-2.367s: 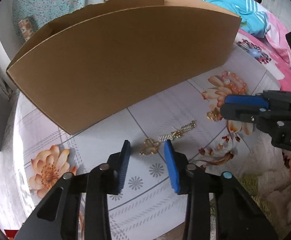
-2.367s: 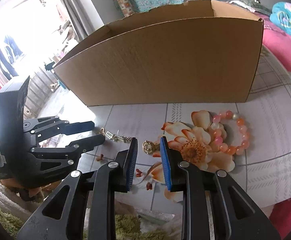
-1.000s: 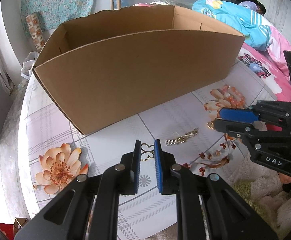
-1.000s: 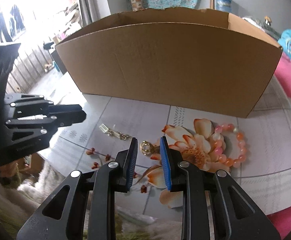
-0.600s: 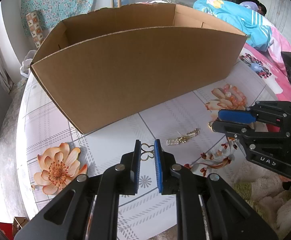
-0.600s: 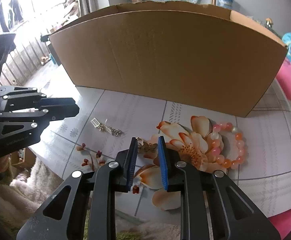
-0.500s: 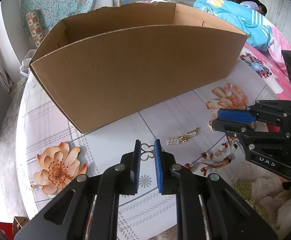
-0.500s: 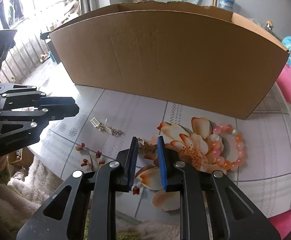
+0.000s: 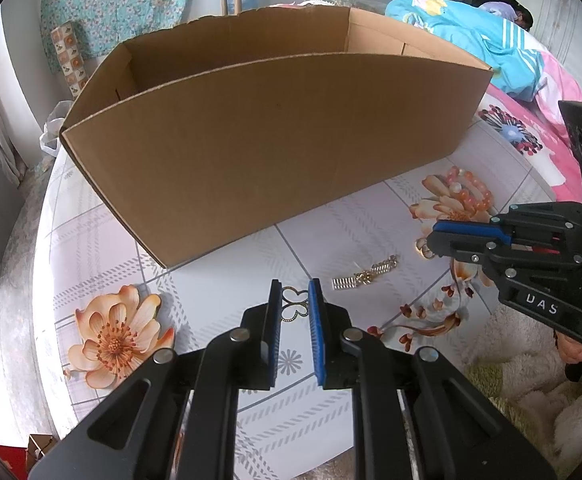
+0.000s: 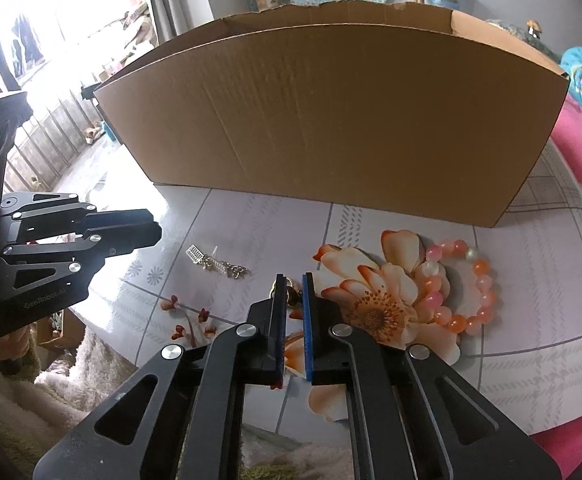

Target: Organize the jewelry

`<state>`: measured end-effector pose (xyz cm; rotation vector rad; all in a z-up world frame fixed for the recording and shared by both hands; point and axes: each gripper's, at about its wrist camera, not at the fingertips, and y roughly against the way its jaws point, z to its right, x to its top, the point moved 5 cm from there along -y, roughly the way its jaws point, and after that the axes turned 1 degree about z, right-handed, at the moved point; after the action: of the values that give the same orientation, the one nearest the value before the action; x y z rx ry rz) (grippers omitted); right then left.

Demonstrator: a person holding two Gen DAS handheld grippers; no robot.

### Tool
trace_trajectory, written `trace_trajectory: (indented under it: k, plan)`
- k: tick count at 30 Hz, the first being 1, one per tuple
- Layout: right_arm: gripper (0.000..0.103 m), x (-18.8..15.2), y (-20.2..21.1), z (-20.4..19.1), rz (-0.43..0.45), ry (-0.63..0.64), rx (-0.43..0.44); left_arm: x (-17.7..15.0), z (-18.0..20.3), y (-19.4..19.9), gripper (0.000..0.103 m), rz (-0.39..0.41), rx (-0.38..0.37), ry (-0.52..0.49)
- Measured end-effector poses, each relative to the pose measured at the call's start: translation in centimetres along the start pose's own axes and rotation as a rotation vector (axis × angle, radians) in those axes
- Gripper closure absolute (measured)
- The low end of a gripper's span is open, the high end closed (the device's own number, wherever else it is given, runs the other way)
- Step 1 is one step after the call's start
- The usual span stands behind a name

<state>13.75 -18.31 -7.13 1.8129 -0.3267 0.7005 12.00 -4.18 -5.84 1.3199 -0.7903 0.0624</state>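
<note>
Left gripper: gripped gold charm; right gripper: jaws closing on gold earring; box stood straight ahead of both

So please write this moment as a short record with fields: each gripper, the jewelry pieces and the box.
left gripper: jaws closed on a gold clover charm
right gripper: jaws closing, a small gold earring between them
chain piece: lying loose on the table between the two grippers
bead bracelet: pink and orange, on the table to the right, untouched
cardboard box: open top, standing behind the jewelry; its floor is hidden
</note>
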Motion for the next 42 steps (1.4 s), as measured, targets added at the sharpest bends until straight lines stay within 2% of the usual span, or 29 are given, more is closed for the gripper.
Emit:
trace_trajectory:
  k: [9, 14, 19, 27, 29, 33, 42]
  plan:
    - [0.098, -1.0, 1.5, 0.6, -0.009, 0.013, -0.027, 0.0, 0.1, 0.2, 0.091, 0.000, 0.000, -0.006]
    - [0.094, -1.7, 2.4, 1.0, -0.012, 0.035, -0.054, 0.0, 0.2, 0.3, 0.091, -0.002, 0.001, -0.007]
    - [0.085, -2.3, 2.9, 1.6, -0.015, 0.028, -0.068, 0.0, 0.2, 0.2, 0.091, -0.003, 0.002, -0.007]
    - [0.084, -2.4, 2.2, 1.5, -0.030, 0.068, -0.078, -0.2, 0.1, 0.3, 0.091, -0.009, -0.003, -0.009]
    - [0.084, -2.4, 2.0, 0.8, -0.041, 0.109, -0.092, -0.2, 0.1, 0.2, 0.091, -0.009, -0.003, -0.010]
    - [0.094, -2.3, 1.7, 0.5, -0.058, 0.129, -0.082, -0.2, 0.0, 0.1, 0.091, -0.012, -0.005, -0.011]
    - [0.097, -2.1, 1.4, 0.6, -0.045, 0.096, -0.064, -0.2, 0.0, 0.1, 0.091, -0.012, -0.002, -0.014]
